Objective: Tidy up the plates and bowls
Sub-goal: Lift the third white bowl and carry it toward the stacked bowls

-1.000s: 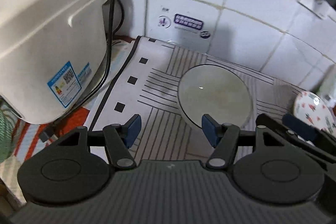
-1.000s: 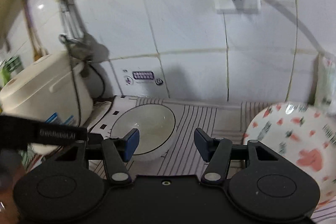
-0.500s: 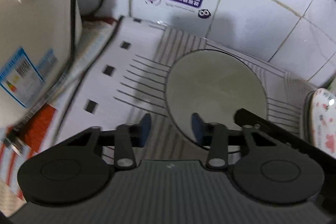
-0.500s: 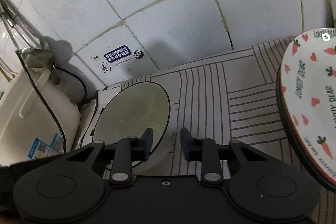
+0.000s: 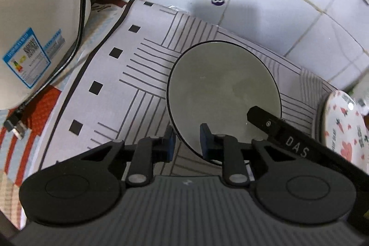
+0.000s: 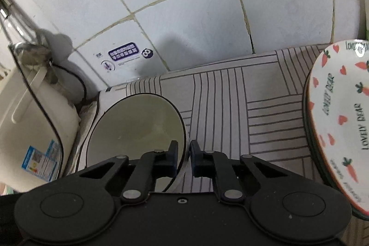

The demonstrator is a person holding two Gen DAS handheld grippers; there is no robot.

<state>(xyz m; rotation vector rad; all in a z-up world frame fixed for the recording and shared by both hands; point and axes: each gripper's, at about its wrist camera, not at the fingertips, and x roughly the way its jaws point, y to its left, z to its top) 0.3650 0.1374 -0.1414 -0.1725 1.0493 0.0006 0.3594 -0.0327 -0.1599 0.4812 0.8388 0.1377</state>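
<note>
Left claw: my left gripper (image 5: 186, 142) is pinching the near rim of the pale green bowl (image 5: 221, 93), one blue pad outside the wall, the other inside; its jaws have just been closing.
Right claw: my right gripper (image 6: 183, 157) is clamping the same bowl's (image 6: 138, 126) rim on its right side, pads nearly together, one inside and one outside; it too has just been closing onto the rim.
Change from earlier: a second ago both claws were standing wide, short of the bowl with nothing between the pads; now I am seeing the bowl much closer and lower in both views, and the wall socket has slid out of the right view.
Bowl: it is sitting upright on the striped mat (image 5: 147, 66), glossy and empty inside, with a thin dark rim line.
Bowl's place: near the tiled wall (image 6: 184, 15), between the white rice cooker (image 5: 34, 15) and the carrot-print plate (image 6: 341, 130).
Plate: it is lying on the mat's right end, well apart from the bowl, reading "LOVELY BEAR".
</note>
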